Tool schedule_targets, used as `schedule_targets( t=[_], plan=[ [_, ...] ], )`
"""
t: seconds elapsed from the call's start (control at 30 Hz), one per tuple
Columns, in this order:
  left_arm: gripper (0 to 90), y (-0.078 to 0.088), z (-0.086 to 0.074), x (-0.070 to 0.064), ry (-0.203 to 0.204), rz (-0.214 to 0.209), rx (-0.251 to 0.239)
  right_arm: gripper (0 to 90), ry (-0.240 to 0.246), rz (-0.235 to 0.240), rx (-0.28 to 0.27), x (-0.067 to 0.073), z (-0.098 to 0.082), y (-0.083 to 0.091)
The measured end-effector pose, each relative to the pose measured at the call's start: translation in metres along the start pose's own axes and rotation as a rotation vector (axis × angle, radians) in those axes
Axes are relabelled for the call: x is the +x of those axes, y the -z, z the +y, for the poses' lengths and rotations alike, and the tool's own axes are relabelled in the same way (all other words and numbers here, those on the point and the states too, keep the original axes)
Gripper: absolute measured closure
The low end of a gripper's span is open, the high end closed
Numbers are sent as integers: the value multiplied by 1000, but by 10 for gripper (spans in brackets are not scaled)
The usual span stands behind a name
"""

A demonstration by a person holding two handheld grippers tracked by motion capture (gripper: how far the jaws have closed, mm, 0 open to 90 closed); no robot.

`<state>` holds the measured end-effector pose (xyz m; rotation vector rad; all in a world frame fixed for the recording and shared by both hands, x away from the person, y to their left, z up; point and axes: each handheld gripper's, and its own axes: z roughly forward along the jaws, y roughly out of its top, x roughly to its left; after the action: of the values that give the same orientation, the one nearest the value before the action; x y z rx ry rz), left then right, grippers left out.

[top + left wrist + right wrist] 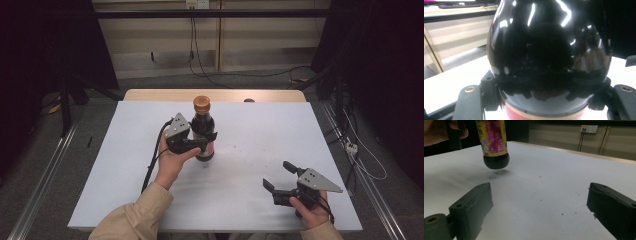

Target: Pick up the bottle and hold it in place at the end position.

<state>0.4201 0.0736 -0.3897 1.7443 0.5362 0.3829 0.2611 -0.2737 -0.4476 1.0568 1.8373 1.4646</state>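
A dark sauce bottle [203, 127] with an orange-brown cap and a red and yellow label hangs upright a little above the white table [260, 135]. My left gripper [202, 142] is shut on its body just under the shoulder. In the left gripper view the glossy black bottle [549, 57] sits between the two jaws. In the right gripper view the bottle's round base [496, 160] floats over its shadow, apart from the table. My right gripper [280, 176] stands open low over the table's front right, with nothing between its fingers [471, 205].
The white table top runs to a wooden strip [215, 95] at the far edge. Cables [200, 60] hang down the back wall, and a socket [589, 129] sits on the wall. Dark stands flank both sides of the table.
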Motion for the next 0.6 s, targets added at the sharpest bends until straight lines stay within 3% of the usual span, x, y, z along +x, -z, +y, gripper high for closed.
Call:
schedule_targets(
  t=[0.6],
  plan=[
    [305, -17, 1, 11, 3, 8, 9, 59, -4, 6, 0, 0, 0, 0]
  ],
)
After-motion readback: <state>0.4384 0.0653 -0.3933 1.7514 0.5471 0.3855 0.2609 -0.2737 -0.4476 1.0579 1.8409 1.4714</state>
